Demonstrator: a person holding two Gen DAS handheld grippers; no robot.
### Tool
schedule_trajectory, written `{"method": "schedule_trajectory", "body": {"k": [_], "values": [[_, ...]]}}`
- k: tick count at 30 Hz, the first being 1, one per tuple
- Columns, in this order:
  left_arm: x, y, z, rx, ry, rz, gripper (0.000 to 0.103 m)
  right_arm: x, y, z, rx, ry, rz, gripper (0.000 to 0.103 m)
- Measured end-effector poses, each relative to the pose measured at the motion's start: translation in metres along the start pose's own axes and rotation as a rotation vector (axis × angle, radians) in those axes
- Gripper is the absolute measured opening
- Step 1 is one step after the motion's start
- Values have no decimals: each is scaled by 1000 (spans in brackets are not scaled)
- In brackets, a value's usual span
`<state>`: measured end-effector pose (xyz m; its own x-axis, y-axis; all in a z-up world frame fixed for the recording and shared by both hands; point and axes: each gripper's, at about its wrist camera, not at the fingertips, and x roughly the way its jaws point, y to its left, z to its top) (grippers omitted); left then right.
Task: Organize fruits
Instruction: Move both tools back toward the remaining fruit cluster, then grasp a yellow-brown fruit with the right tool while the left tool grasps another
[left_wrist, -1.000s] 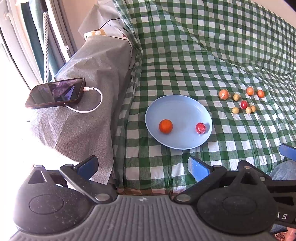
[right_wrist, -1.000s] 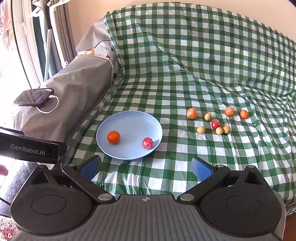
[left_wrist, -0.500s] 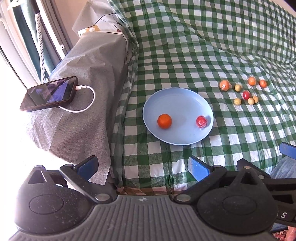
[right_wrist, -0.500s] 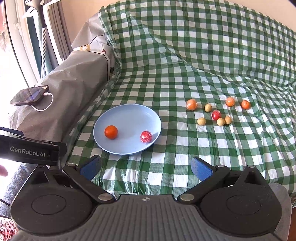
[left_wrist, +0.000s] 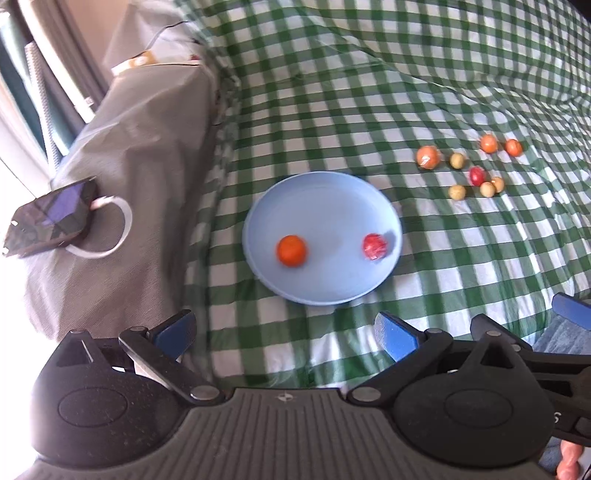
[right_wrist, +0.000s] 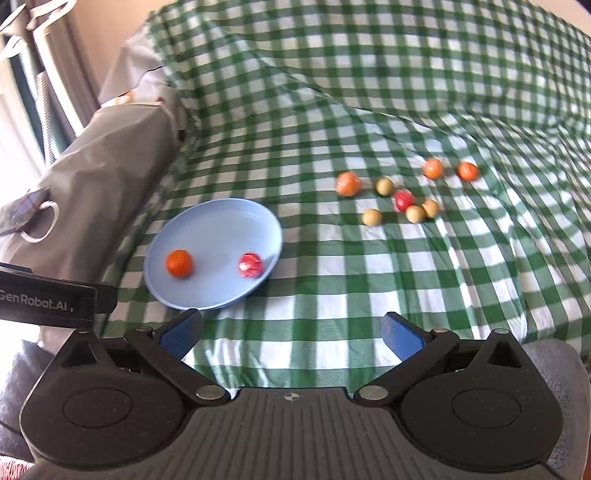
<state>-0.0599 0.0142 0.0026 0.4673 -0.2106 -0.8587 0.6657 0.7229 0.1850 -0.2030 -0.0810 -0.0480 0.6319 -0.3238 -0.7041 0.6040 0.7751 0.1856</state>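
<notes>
A light blue plate (left_wrist: 321, 192) lies on the green checked cloth and holds an orange fruit (left_wrist: 291, 250) and a red fruit (left_wrist: 374, 246). It also shows in the right wrist view (right_wrist: 221, 214) with the orange fruit (right_wrist: 179, 263) and red fruit (right_wrist: 250, 264). Several small orange, yellow and red fruits (left_wrist: 476, 175) lie loose to the plate's right, also in the right wrist view (right_wrist: 405, 199). My left gripper (left_wrist: 283, 332) is open and empty, short of the plate. My right gripper (right_wrist: 291, 332) is open and empty, near the plate's front right.
A grey covered armrest (left_wrist: 122, 173) stands left of the plate, with a phone (left_wrist: 48, 218) and white cable (left_wrist: 110, 225) on it. The checked cloth (right_wrist: 369, 74) rises up the backrest behind. The left gripper's body (right_wrist: 55, 299) shows at the right wrist view's left edge.
Both grippers have moved forward and closer to the plate and fruits, which look larger now. Jaws stay open. No fruit has moved.
</notes>
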Motion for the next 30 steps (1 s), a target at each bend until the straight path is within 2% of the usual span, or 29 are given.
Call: {"method": "schedule_trajectory", "body": {"k": [8, 12, 15, 20, 26, 30], "values": [[34, -47, 40, 43, 20, -64, 103, 24, -57, 10, 106, 0, -93, 102], [62, -78, 63, 83, 17, -91, 103, 46, -97, 22, 110, -46, -185, 102], [92, -102, 82, 96, 36, -133, 103, 76, -131, 32, 89, -96, -275, 102], [146, -146, 112, 113, 65, -165, 103, 139, -182, 52, 75, -101, -357, 102], [200, -183, 132, 159, 90, -177, 103, 202, -201, 68, -9, -102, -300, 102], [221, -193, 137, 183, 86, -187, 102, 223, -198, 71, -65, -152, -260, 102]]}}
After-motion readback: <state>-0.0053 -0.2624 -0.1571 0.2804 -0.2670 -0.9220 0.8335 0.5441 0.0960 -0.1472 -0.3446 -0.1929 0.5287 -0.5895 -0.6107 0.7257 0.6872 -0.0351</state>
